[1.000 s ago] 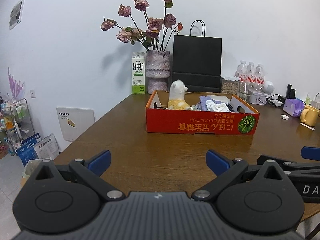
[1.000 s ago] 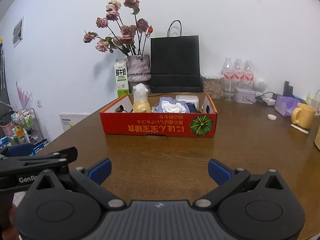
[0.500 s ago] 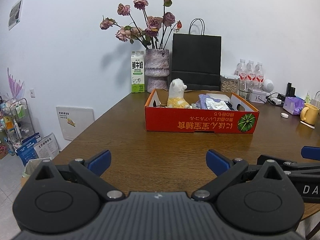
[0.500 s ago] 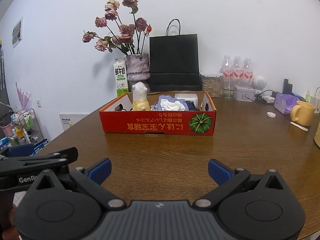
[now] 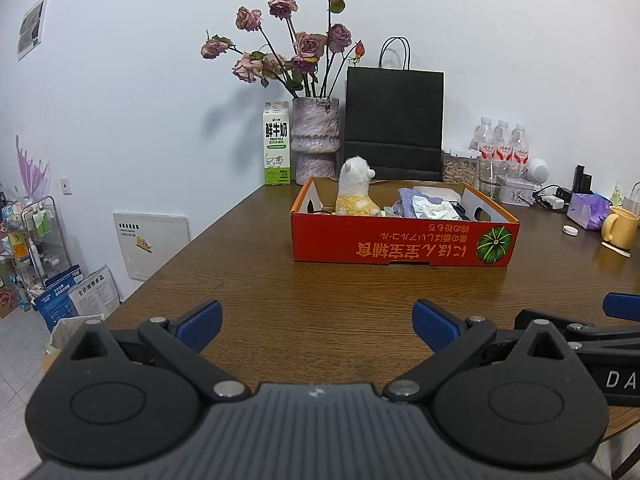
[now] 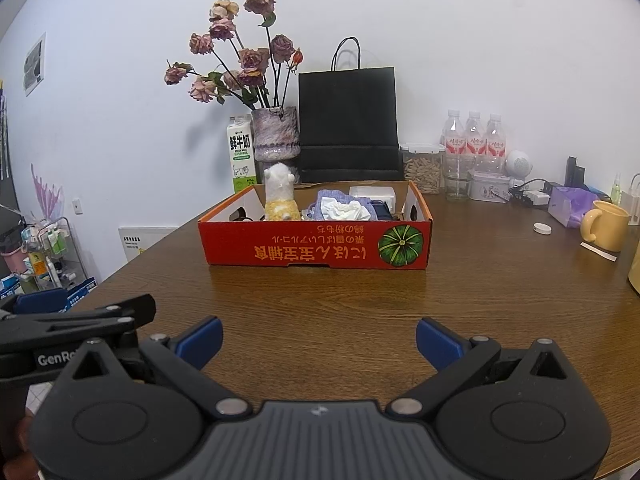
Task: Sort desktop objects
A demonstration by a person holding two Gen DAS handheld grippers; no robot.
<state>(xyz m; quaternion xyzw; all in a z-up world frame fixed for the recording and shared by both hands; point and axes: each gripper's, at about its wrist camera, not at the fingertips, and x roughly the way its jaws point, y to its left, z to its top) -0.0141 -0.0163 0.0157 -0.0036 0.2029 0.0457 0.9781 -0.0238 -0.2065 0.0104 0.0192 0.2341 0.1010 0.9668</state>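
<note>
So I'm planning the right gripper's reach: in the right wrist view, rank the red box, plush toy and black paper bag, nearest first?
1. Red box, straight ahead mid-table.
2. Plush toy, standing inside the box's left part.
3. Black paper bag, behind the box against the wall.

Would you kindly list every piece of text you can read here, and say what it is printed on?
"鲜牛奶": white and green milk carton.
"GenRo", cut off: black left gripper body.
"DA", cut off: black right gripper body.
Orange upside-down characters on the red cardboard box: unclear.
Water bottle labels, wall poster: too small.
</note>
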